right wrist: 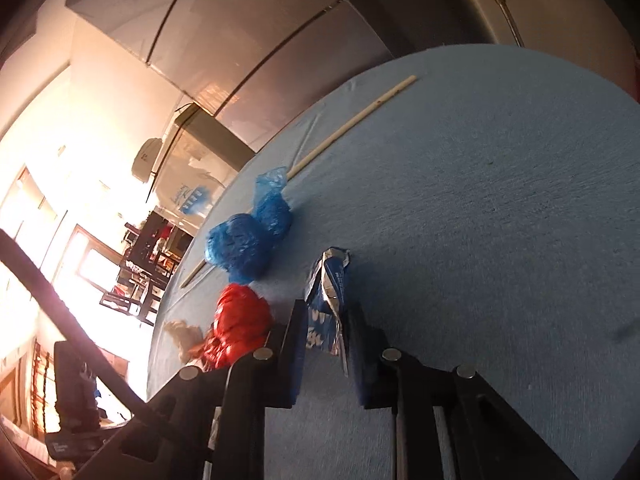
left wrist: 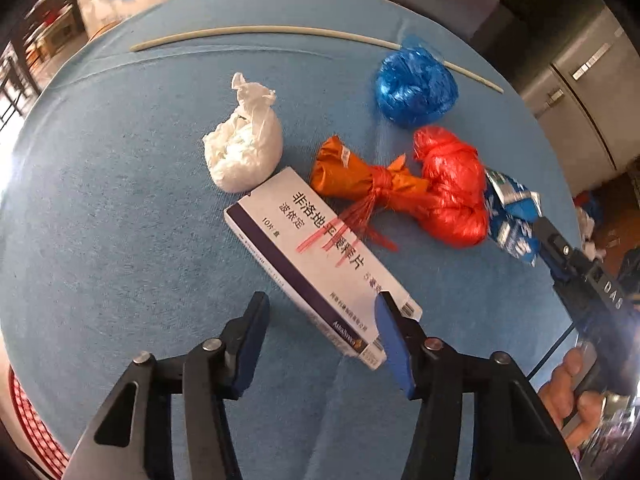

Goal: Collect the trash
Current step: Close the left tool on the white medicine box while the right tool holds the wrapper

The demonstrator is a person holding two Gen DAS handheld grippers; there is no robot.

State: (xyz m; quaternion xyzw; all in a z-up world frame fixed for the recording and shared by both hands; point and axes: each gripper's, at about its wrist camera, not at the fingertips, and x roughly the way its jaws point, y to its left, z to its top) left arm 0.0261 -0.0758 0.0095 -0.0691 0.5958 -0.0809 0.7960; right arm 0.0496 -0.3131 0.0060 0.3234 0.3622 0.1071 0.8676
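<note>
Right wrist view: right tool [right wrist: 326, 340] pinches the blue foil wrapper [right wrist: 328, 300]; its slick foil may slip. Left tool [left wrist: 320, 336] hangs half-open, empty.

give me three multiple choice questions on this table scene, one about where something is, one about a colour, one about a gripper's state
1. Where does the thin stick lie?
A. along the far side of the blue cloth, its end by the blue bag
B. across the medicine box
C. between the left gripper's pads

2. What colour is the knotted bag just beyond the medicine box?
A. red
B. white
C. green

3. What state is the right gripper in?
A. open over bare cloth
B. shut on the blue and white wrapper
C. shut on the stick

Answers: 1 A, the stick runs along the far part of the cloth and passes the blue bag. 2 B, the bag at the box's far corner is white. 3 B, the right wrist view shows both pads pressing the blue and white wrapper.
</note>
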